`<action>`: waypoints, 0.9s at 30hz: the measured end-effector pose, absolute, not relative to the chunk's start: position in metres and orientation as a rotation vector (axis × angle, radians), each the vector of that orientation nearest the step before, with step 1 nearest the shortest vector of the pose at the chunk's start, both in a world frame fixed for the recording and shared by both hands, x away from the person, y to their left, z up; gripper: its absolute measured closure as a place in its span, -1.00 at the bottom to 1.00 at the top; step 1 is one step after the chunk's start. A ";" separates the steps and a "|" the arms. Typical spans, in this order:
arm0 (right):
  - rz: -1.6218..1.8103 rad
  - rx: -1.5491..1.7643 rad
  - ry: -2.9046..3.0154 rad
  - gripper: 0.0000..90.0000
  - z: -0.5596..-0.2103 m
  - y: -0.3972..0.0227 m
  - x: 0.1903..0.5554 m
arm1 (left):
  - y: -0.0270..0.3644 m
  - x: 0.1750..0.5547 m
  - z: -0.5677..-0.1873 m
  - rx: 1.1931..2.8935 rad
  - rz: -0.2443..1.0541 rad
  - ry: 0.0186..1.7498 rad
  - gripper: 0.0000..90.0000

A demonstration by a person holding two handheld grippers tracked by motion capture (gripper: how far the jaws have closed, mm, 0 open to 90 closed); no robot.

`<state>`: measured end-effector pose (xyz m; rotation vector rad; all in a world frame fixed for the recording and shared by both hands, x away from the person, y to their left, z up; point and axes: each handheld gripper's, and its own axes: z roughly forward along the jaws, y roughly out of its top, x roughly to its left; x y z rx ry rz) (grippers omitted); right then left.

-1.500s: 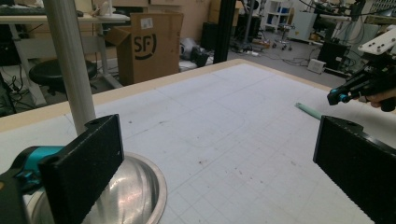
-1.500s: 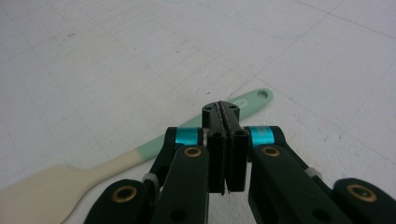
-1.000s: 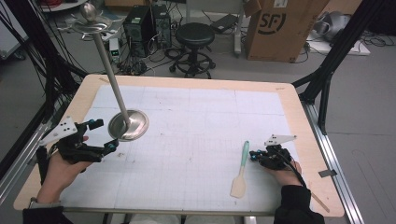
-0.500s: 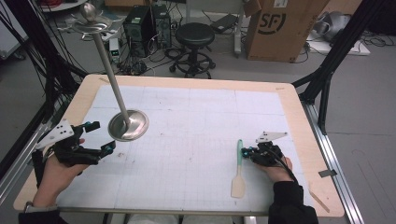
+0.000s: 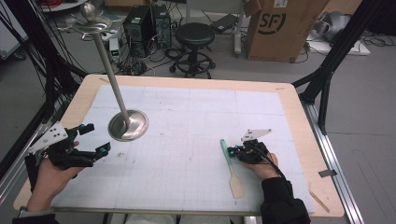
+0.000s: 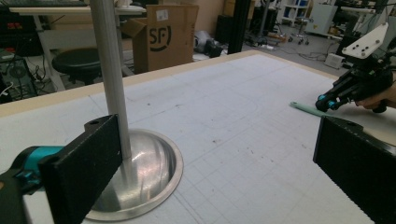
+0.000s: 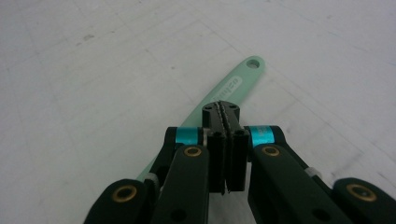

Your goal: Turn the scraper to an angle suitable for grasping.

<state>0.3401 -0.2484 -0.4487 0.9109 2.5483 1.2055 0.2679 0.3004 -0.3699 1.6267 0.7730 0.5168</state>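
The mint-green spatula with a pale wooden blade (image 5: 231, 166) lay flat on the white gridded mat (image 5: 187, 121), toward the tabletop's near right corner, its handle pointing away from the person and its blade toward the near edge. The right gripper (image 5: 232, 151) sat at the handle's right side, its jaws pressed together with nothing between them; in the right gripper view the shut tips (image 7: 221, 111) hovered just over the green handle (image 7: 224, 88), so no grasp was made. By my judgement the step in hand was the approach to pick the spatula up; the next move called for the jaws to part and straddle the handle before closing. The left gripper (image 5: 95, 140) rested near the left edge, jaws wide apart, beside the polished steel stand with a domed round base and tall pole (image 5: 128, 124), not touching it. Against the earlier frames, the right gripper had drawn in to the handle, and the left had slid back toward the near edge.
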 end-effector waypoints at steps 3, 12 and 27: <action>1.214 0.885 2.585 0.99 -0.448 -0.237 0.341 | 0.301 0.268 -0.370 1.629 0.518 0.776 -0.95; 1.220 0.820 2.658 1.00 -0.446 -0.211 0.341 | 0.301 0.268 -0.371 1.632 0.517 0.776 -0.95; 1.218 0.669 2.797 1.00 -0.443 -0.162 0.331 | 0.304 0.266 -0.371 1.628 0.520 0.780 -0.95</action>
